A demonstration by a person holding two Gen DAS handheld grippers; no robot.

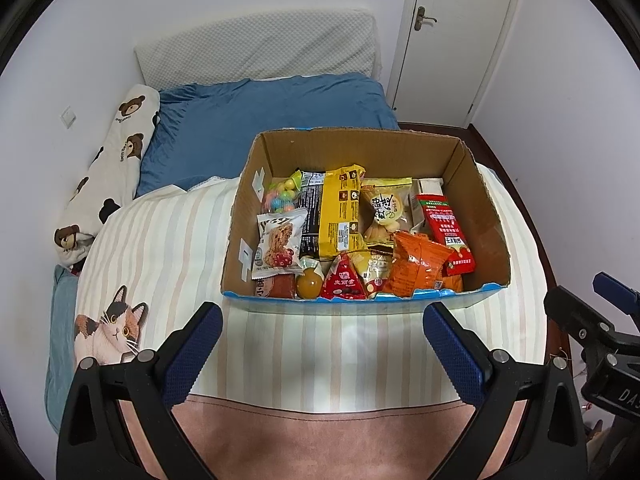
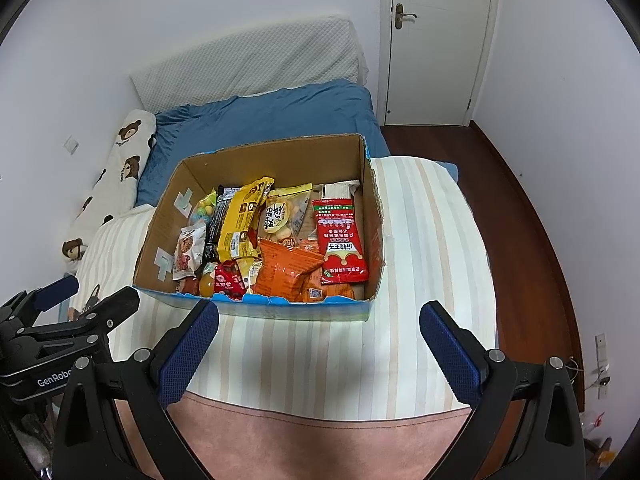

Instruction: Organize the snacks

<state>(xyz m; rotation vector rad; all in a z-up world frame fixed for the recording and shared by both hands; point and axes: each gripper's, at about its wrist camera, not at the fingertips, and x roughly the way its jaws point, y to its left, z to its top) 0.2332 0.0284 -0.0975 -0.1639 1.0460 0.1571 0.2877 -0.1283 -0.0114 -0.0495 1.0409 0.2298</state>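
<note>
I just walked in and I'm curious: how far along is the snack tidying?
The snacks, like the red packet and orange bag, sit loosely piled in the cardboard box on the bed. Nothing is in hand: left gripper and right gripper hover open, short of the box. Whatever sorting is planned looks undone.

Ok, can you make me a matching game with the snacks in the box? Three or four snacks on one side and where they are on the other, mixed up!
Things:
1. tall yellow packet
2. orange crinkly bag
3. long red packet
4. round orange ball

Places in the cardboard box:
A. right side
B. near edge, left of the red triangle packet
C. middle, standing lengthwise
D. near edge, right of the red triangle packet

Pairs: 1-C, 2-D, 3-A, 4-B
</note>
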